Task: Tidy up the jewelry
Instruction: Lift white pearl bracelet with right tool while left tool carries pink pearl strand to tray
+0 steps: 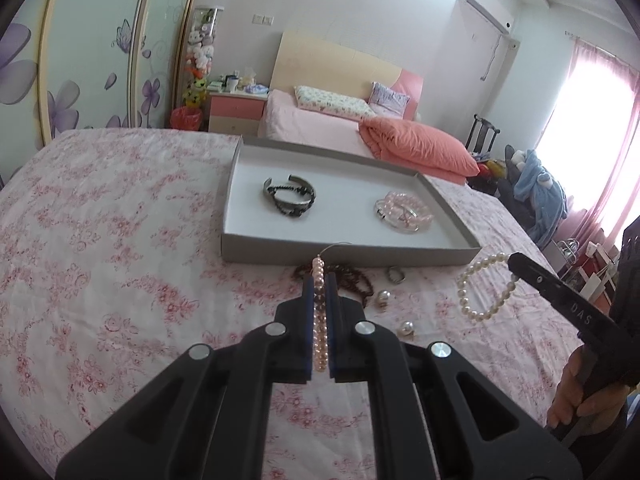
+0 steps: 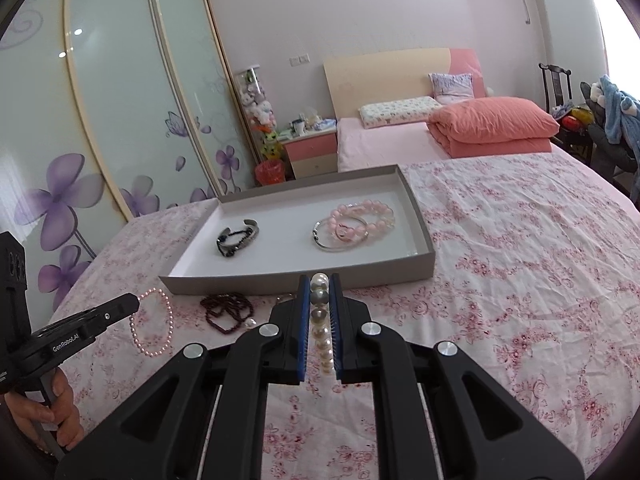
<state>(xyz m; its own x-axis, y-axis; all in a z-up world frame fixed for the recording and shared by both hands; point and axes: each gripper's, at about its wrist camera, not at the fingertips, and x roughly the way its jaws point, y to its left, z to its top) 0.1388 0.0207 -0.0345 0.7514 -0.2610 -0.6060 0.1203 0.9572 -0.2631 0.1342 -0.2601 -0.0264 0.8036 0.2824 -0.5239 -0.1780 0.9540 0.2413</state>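
1. Left wrist view: left gripper (image 1: 320,280) pinched tight on a pink pearl bracelet (image 1: 319,320), the strand running lengthwise between the blue pads. The grey tray (image 1: 248,248) sits just beyond at 12 o'clock. It holds dark bangles (image 1: 289,196) at its left and pink bead bracelets (image 1: 404,210) at its right.
2. At 3 o'clock the right gripper (image 1: 514,266) carries a white pearl bracelet (image 1: 486,288) hanging as a loop.
3. Loose on the floral bedspread (image 1: 120,260): a dark red bead string (image 1: 356,280), a ring (image 1: 395,275) and pearl earrings (image 1: 406,328).
4. Right wrist view: right gripper (image 2: 319,280) clamped on the white pearl bracelet (image 2: 322,320). Tray wall (image 2: 256,284) is at 12 o'clock.
5. Left gripper (image 2: 134,302) at 9 o'clock, pink loop dangling.
6. Advice: clear the near wall before lowering, and let go only over bare tray floor so the strands do not tangle.
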